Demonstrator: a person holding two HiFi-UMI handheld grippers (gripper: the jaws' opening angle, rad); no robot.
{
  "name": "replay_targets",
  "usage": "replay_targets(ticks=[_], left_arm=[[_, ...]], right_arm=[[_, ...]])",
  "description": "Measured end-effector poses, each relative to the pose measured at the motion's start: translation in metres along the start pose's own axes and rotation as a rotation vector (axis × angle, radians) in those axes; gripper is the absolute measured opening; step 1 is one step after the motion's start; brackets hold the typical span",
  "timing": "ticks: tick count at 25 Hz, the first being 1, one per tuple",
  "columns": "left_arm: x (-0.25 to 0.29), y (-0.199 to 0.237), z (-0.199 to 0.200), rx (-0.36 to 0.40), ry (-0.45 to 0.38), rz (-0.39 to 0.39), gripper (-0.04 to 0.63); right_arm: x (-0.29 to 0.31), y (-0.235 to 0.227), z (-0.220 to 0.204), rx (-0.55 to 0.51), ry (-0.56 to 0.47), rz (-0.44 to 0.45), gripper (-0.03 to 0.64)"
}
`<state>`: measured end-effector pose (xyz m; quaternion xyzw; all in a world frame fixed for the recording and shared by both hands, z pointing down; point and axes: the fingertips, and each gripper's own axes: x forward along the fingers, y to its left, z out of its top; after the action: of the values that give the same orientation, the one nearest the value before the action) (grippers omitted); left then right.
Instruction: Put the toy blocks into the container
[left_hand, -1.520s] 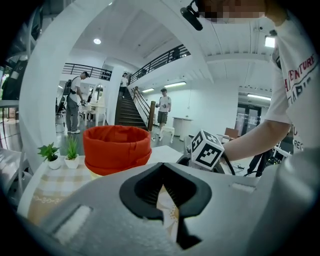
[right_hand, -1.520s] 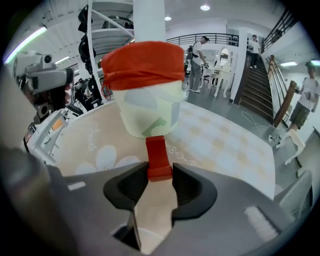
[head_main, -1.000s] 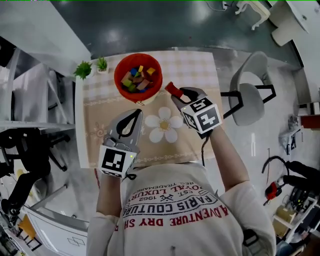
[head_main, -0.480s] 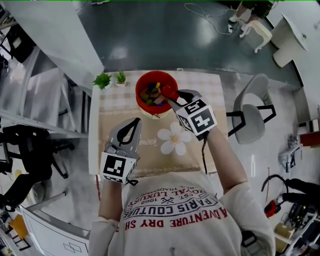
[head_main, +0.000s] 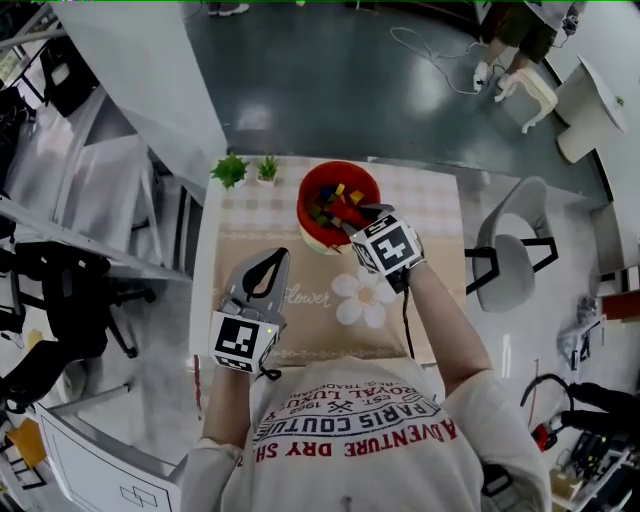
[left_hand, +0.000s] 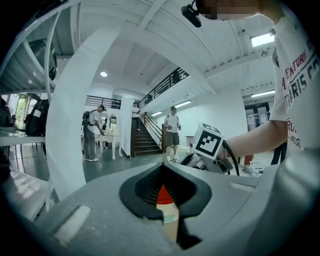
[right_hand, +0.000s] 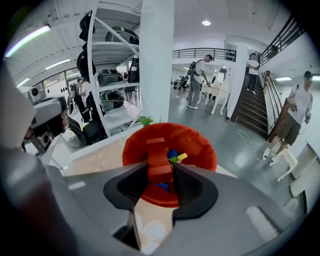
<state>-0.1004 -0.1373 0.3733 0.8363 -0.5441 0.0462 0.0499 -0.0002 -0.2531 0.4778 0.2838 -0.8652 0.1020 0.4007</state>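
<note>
Head view: coloured blocks (head_main: 331, 209) inside red bowl (head_main: 306, 198).

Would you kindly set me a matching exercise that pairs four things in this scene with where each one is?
1 red block
2 red container
3 small plants
4 flower print

a far left corner of the table
b between the jaws of the right gripper
c printed on the beige mat
d standing on the table, coloured blocks inside

Pairs: 1-b, 2-d, 3-a, 4-c
</note>
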Motion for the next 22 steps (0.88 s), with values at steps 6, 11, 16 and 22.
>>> replay_targets(ticks=[6,11,16,22], left_arm=[[0.001,0.002,0.001,0.0,-0.008,-0.006,0.005],[0.002,-0.005,0.001,0.01,-0.008,-0.015,0.005],[0.003,-0.008,0.008,0.029,-0.006,-0.01,0.005],[0.007,-0.014,0.019,0.035,-0.016,-0.033,0.005]], right_arm=[[-0.003,-0.003,0.007,-0.019,-0.077,-0.021,0.239],[-0.019,0.003,0.008,-0.032,-0.123,-0.013,0.224],[-0.049,0.001,0.019,-0.036,-0.253,-0.077,0.059],[-0.098,0.007,0.036,-0.091,-0.454,-0.13,0.002]])
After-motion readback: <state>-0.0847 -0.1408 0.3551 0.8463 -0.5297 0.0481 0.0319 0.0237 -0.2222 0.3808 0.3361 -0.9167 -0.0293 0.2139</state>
